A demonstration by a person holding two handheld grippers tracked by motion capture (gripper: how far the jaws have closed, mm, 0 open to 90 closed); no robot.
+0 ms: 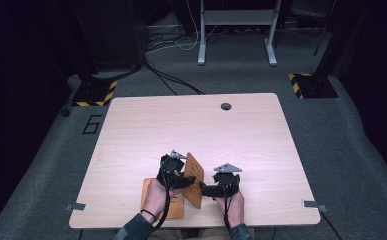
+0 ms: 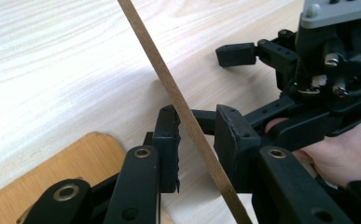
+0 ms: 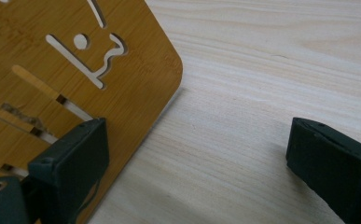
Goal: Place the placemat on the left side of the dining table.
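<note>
While the bamboo panel is standing on edge near the bench front, the left gripper is bracketing it, jaws narrow but apparently not clamping; the right gripper is waiting beside it, jaws wide; a second panel is lying flat, so assembly is judged barely begun.

A light wooden table with rounded corners is standing on grey carpet, a round cable hole sitting near its far edge. A flat bamboo board is lying on it by the near edge. A second cut-out bamboo panel is standing on edge just beside it.
</note>
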